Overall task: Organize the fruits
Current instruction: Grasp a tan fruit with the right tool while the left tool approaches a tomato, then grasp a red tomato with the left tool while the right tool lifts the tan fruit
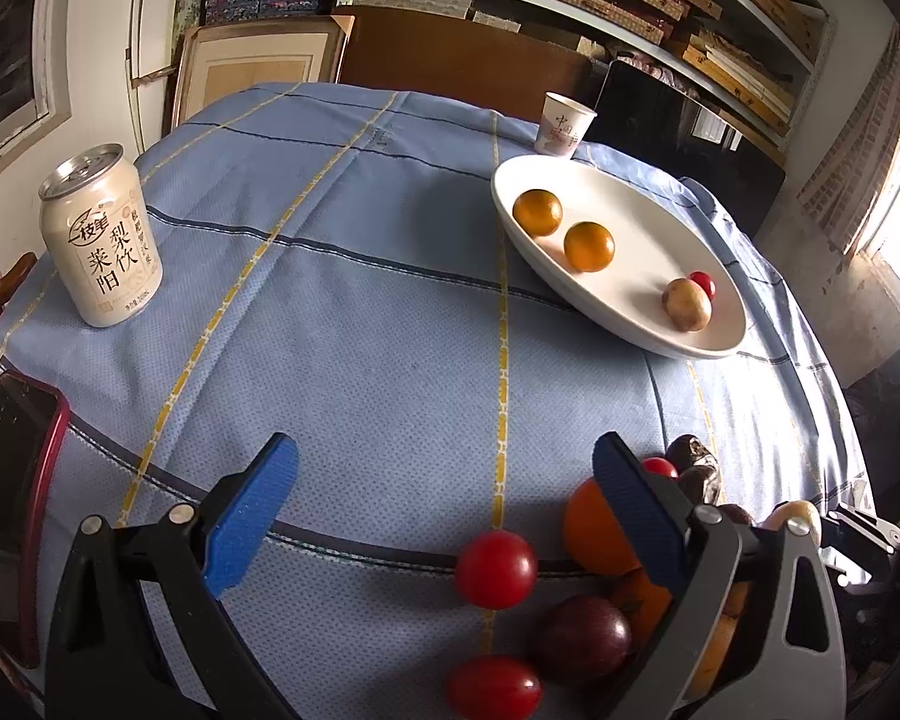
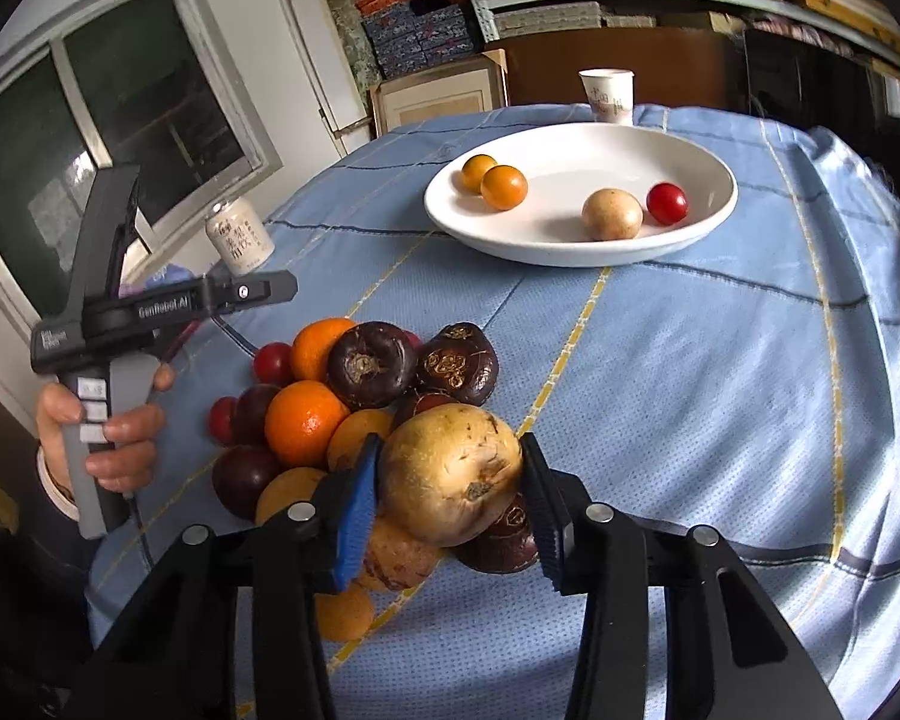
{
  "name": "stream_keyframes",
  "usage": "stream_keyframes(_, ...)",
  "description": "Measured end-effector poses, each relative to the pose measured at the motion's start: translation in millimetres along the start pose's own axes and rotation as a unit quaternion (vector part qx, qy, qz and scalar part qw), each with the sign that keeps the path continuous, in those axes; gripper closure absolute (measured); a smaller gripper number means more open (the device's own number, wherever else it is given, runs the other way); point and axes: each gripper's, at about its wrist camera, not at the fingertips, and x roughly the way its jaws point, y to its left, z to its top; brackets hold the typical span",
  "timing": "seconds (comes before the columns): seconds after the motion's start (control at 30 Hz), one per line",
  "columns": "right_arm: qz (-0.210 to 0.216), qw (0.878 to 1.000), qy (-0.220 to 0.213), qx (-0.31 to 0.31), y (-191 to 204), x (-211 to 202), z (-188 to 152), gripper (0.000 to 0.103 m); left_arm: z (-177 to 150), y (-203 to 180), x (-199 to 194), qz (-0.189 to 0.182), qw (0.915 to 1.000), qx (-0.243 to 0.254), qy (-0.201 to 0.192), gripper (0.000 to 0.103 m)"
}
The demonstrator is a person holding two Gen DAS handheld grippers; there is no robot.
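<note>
A white plate (image 2: 678,240) holds two small oranges (image 2: 503,186), a tan fruit (image 2: 611,213) and a cherry tomato (image 2: 667,202); the plate also shows in the left wrist view (image 1: 642,324). A pile of fruit (image 2: 330,414) lies on the blue cloth: oranges, dark plums, water chestnuts, cherry tomatoes. My right gripper (image 2: 450,495) is shut on a large tan fruit (image 2: 450,471) at the pile's near edge. My left gripper (image 1: 444,510) is open and empty above the cloth, left of the pile; a cherry tomato (image 1: 495,569) lies near it.
A beige drink can (image 1: 102,240) stands at the left of the table. A paper cup (image 1: 563,123) stands behind the plate. A red-cased phone (image 1: 12,480) lies at the left edge. Shelves and frames stand behind the table.
</note>
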Motion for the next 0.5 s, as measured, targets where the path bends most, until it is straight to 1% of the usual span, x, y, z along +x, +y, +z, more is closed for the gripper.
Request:
stream_keyframes(0.07, 0.006, 1.000, -0.001, 0.019, -6, -1, 1, 0.057, -1, -2, 0, -0.001, 1.0000, 0.006, 0.001, 0.006)
stream_keyframes(0.17, 0.002, 0.999, -0.005, 0.032, -11, -1, 2, 0.057, -2, -9, -1, -0.007, 0.9997, 0.024, 0.001, 0.006)
stream_keyframes(0.23, 0.003, 0.999, -0.005, 0.036, -12, -2, 2, 0.057, -4, -15, -4, -0.007, 0.9984, 0.057, 0.003, 0.006)
stream_keyframes(0.27, 0.003, 0.999, -0.005, 0.037, -12, -2, 2, 0.057, -5, -17, -8, 0.001, 0.9965, 0.084, -0.003, 0.006)
stream_keyframes(0.33, 0.002, 0.999, -0.006, 0.038, -13, -2, 1, 0.057, -9, -14, -21, 0.016, 0.9937, 0.107, -0.028, 0.006)
stream_keyframes(0.37, 0.001, 0.999, -0.006, 0.037, -13, -2, 1, 0.057, -11, -8, -25, 0.012, 0.9935, 0.108, -0.032, 0.006)
stream_keyframes(0.4, 0.001, 0.999, -0.006, 0.036, -12, -2, 2, 0.057, -13, -4, -25, 0.005, 0.9940, 0.106, -0.029, 0.006)
stream_keyframes(0.43, 0.000, 0.999, -0.006, 0.035, -12, -2, 1, 0.057, -16, 3, -23, -0.008, 0.9949, 0.099, -0.016, 0.006)
stream_keyframes(0.5, 0.000, 0.999, -0.006, 0.035, -12, -2, 1, 0.057, -21, 12, -14, -0.014, 0.9959, 0.088, 0.011, 0.010)
